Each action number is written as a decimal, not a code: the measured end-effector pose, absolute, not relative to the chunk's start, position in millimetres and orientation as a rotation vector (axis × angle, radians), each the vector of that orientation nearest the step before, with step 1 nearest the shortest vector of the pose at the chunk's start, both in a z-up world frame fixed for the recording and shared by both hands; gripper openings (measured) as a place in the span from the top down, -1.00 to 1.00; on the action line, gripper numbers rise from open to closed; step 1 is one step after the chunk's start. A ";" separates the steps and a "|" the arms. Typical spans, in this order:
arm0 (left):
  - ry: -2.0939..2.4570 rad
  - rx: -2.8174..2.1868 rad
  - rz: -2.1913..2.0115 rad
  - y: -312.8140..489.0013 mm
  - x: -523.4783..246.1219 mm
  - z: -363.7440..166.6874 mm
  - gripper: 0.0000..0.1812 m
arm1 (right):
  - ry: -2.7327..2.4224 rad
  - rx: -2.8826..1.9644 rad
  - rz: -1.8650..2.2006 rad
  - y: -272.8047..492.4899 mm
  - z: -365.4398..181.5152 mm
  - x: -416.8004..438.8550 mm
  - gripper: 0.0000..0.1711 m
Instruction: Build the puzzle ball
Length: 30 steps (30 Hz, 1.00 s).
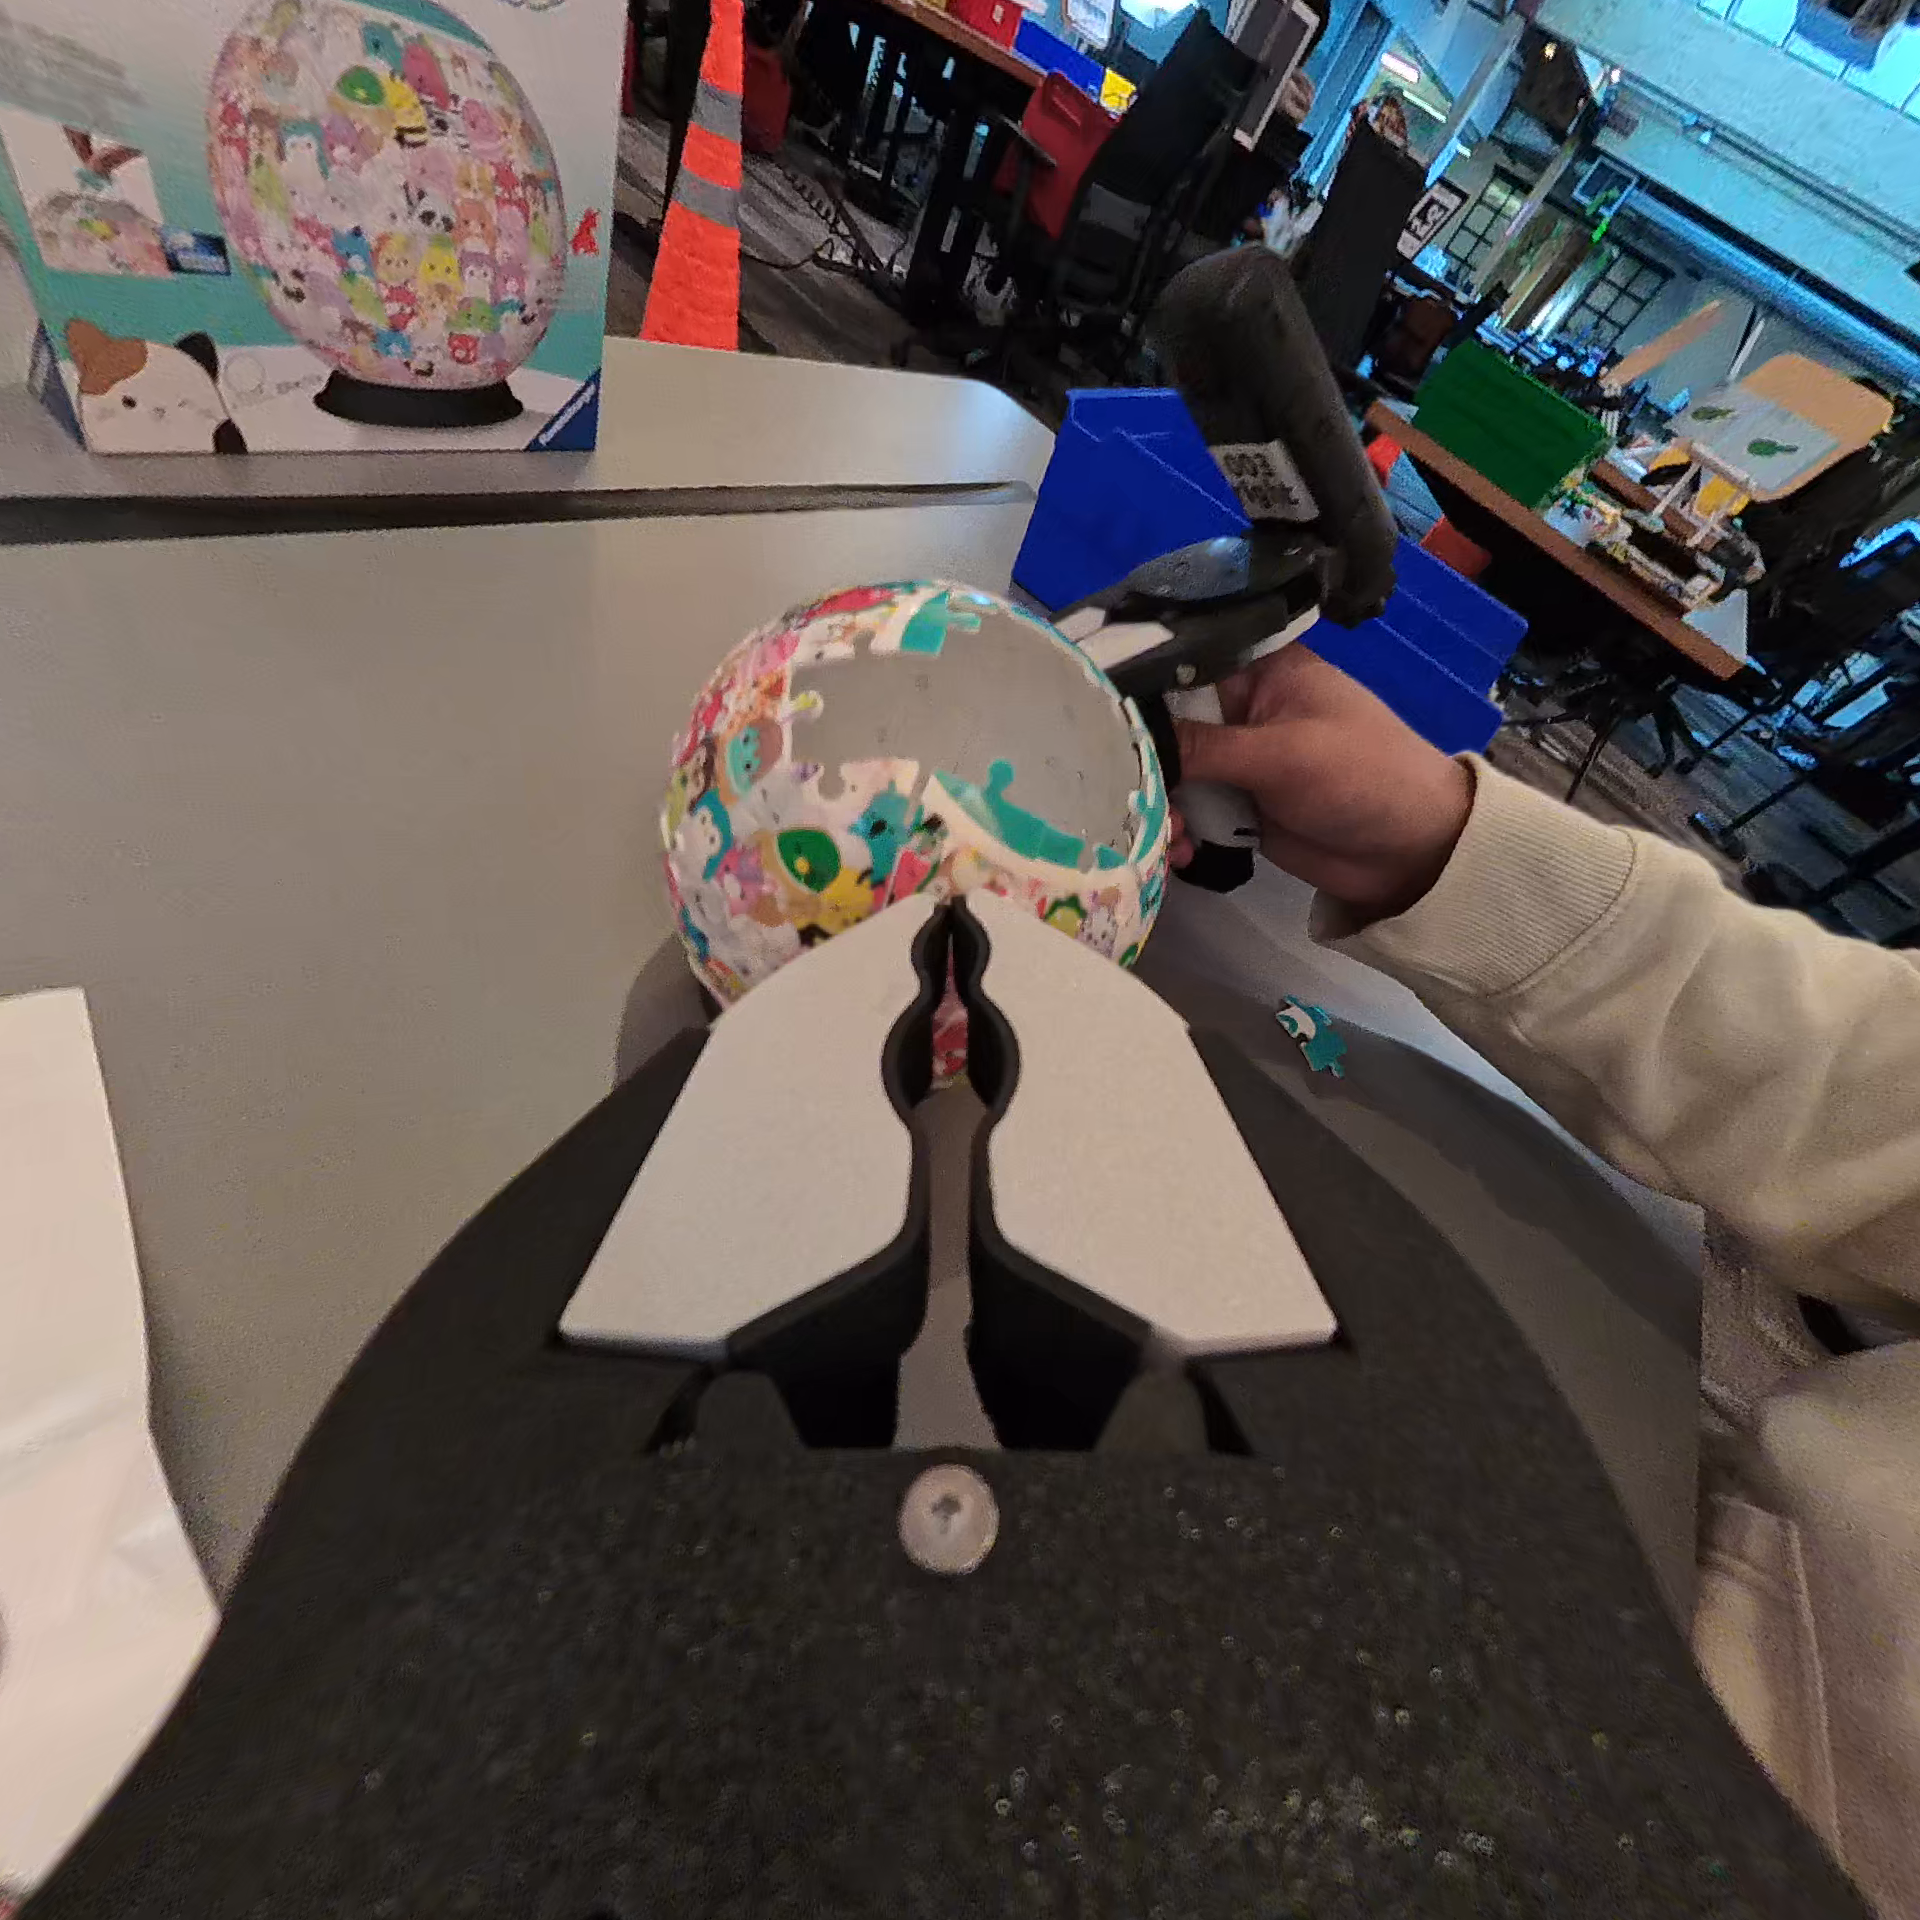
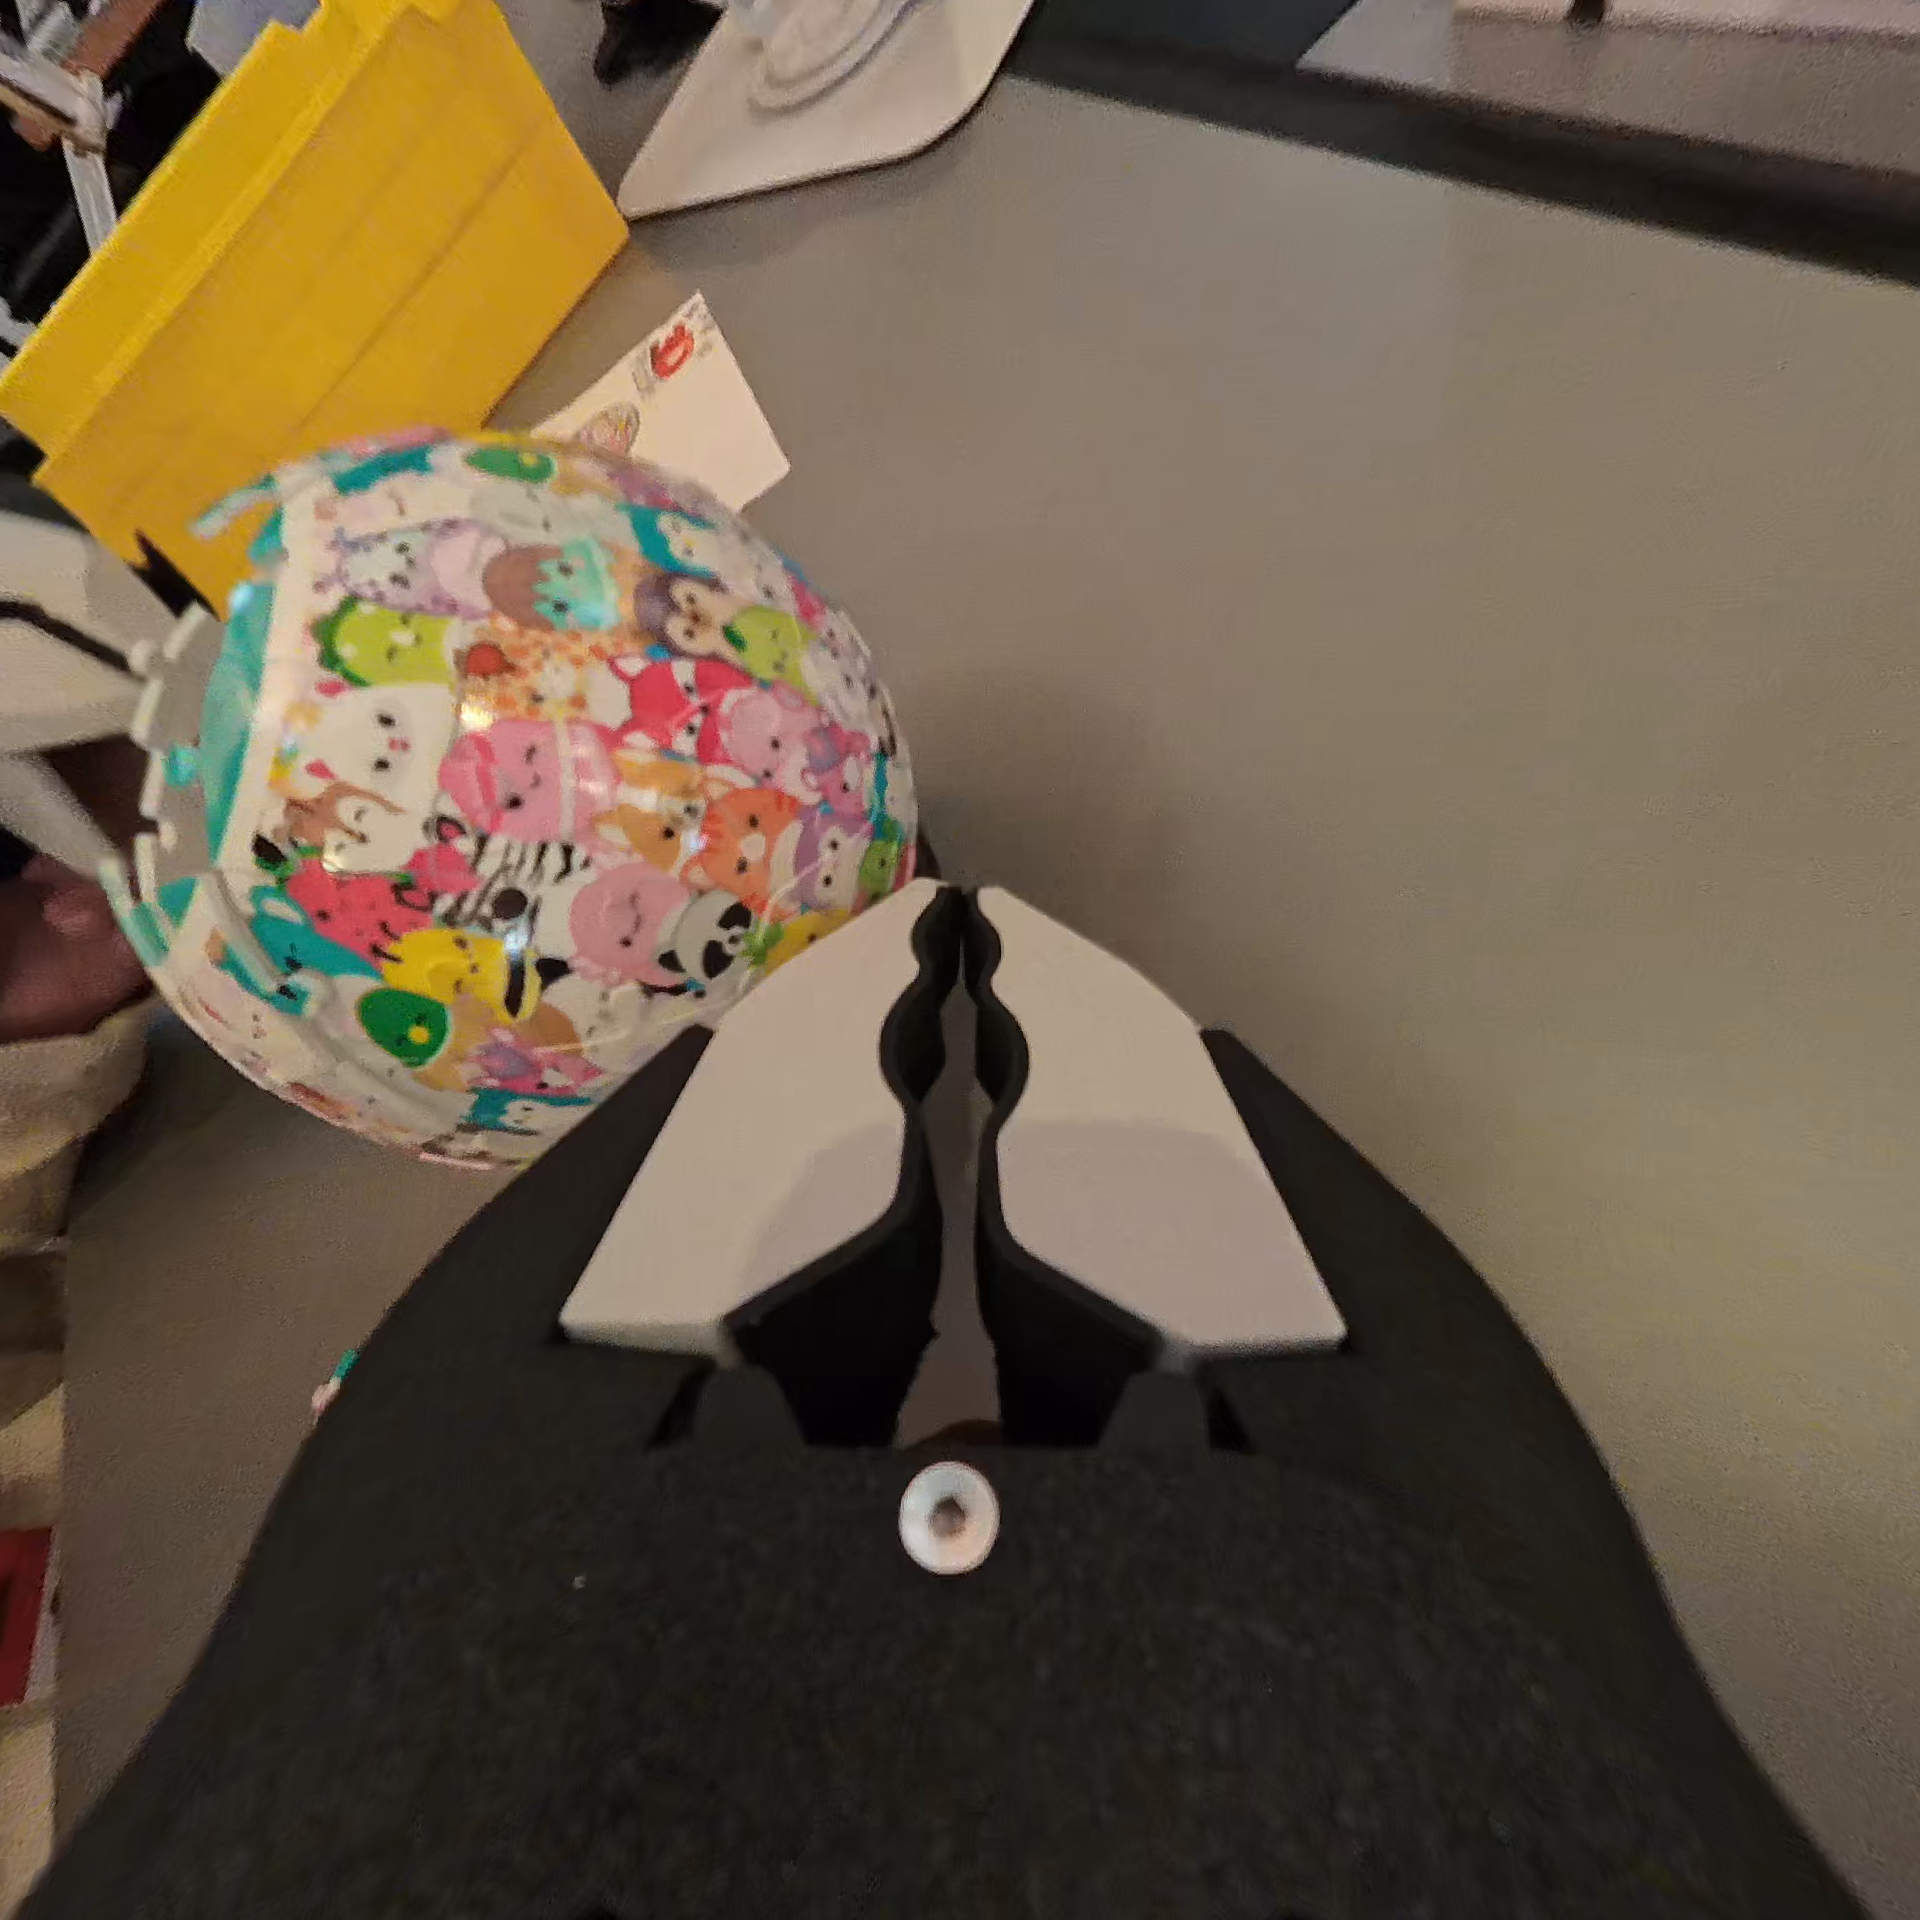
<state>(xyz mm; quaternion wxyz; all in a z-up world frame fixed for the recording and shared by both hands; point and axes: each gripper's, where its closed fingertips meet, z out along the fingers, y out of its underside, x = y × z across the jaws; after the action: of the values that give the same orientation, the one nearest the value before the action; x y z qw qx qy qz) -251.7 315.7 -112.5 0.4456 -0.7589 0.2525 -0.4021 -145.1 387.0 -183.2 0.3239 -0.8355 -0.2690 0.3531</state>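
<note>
1. A grey table point(image 1: 364, 727) carries the puzzle ball point(image 1: 914, 790). Its printed box point(image 1: 312, 218) stands at the far left, and a blue bin point(image 1: 1132, 499) sits at the far edge. Behind them lies a cluttered workshop with an orange cone point(image 1: 701, 187).
2. In the right wrist view the tabletop point(image 2: 1455, 623) to the right of the ball point(image 2: 540, 790) lies bare; a yellow bin point(image 2: 312, 249) and a card point(image 2: 696, 416) crowd the far left. A loose teal piece point(image 1: 1314, 1034) lies near the sleeve point(image 1: 1662, 1039).
3. The left gripper point(image 1: 951, 914) has its jaws almost together at the ball's near lower side; whether they pinch its shell cannot be told.
4. The right gripper point(image 2: 961, 899), jaws nearly touching and holding nothing, sits just beside the ball's lower right.
</note>
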 end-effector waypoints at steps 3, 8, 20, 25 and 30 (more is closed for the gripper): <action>0.685 -1.886 -0.967 319.4 -243.8 -111.1 1.00 | -0.723 -2.224 0.896 384.7 -195.0 -148.2 1.00; 0.731 -1.893 -0.904 318.5 -239.3 -114.3 1.00 | -0.695 -2.220 0.941 383.6 -197.0 -150.7 1.00; 0.741 -1.875 -0.840 327.5 -241.5 -108.0 1.00 | -0.712 -2.257 0.900 387.0 -202.8 -153.5 1.00; 0.758 -1.882 -0.821 326.4 -239.6 -113.2 1.00 | -0.699 -2.265 0.922 385.6 -205.7 -154.5 1.00; 0.735 -1.871 -0.826 327.5 -242.8 -108.4 1.00 | -0.700 -2.267 0.918 384.9 -205.8 -154.9 1.00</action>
<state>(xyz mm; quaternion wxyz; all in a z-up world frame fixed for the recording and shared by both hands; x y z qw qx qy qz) -242.8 327.5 -108.4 0.4655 -0.7619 0.2994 -0.3364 -154.9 384.9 -205.8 0.2942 -0.8517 -0.2631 0.3447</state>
